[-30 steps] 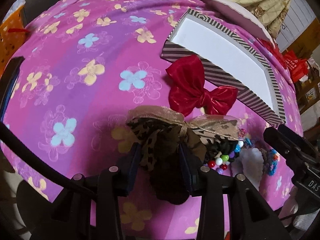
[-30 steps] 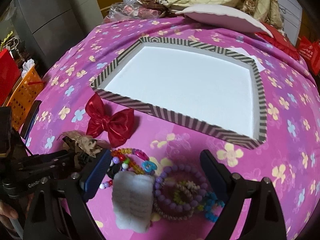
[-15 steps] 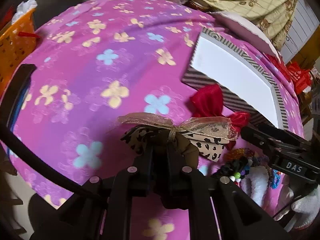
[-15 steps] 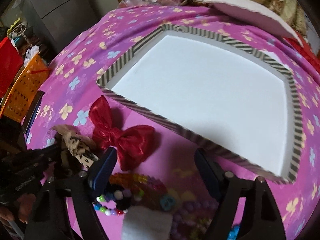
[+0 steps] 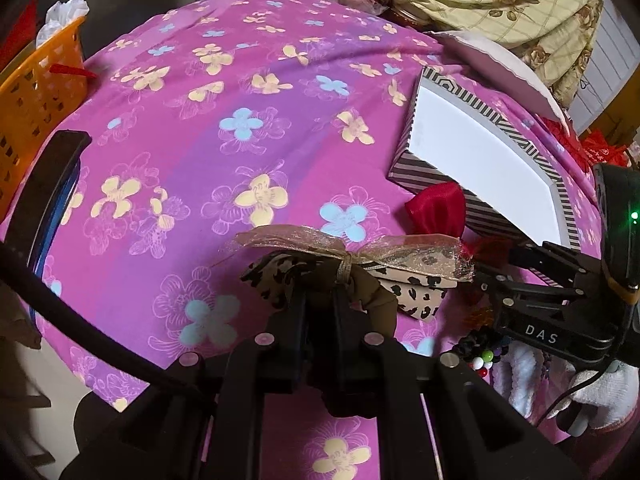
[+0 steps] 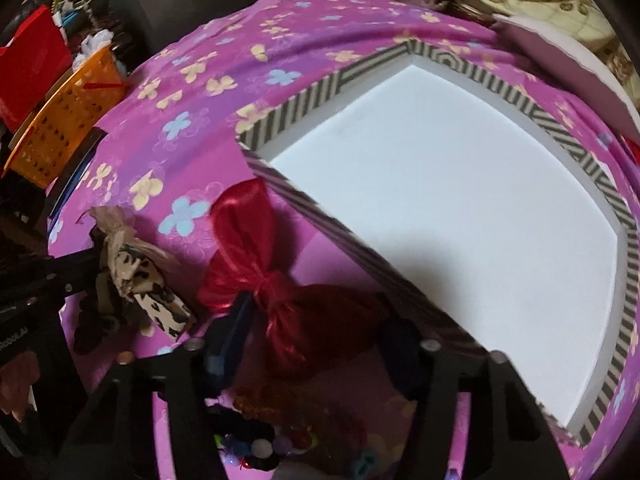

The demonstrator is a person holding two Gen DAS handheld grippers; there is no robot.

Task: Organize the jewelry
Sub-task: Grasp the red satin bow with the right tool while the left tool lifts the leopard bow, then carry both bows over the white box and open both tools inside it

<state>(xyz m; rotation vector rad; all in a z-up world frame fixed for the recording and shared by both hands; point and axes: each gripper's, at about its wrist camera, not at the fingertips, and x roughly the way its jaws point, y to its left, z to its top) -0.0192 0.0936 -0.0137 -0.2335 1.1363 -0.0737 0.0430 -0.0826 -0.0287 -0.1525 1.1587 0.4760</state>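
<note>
In the left wrist view, the left gripper (image 5: 318, 312) sits at the lower centre of the frame, its two black fingers (image 5: 294, 320) clenched on the dark underside of a leopard-print hair bow topped with a sheer gold ribbon (image 5: 352, 268), which is raised above the pink floral tablecloth (image 5: 240, 128). The same bow (image 6: 140, 276) shows at the left edge of the right wrist view.

A shiny red satin bow (image 6: 276, 280) lies on the cloth just beside the near wall of a shallow white-lined box with a black-and-white striped rim (image 6: 624, 264), which fills the right half of that view. The right gripper (image 6: 316, 332) stands at the lower centre with its fingers spread wide, one on each side of the red bow, which sits between them; whether they touch it cannot be told.

A heap of coloured bead bracelets (image 6: 256, 444) lies blurred at the bottom edge. An orange plastic basket (image 5: 36, 96) stands at the upper left of the left wrist view.
</note>
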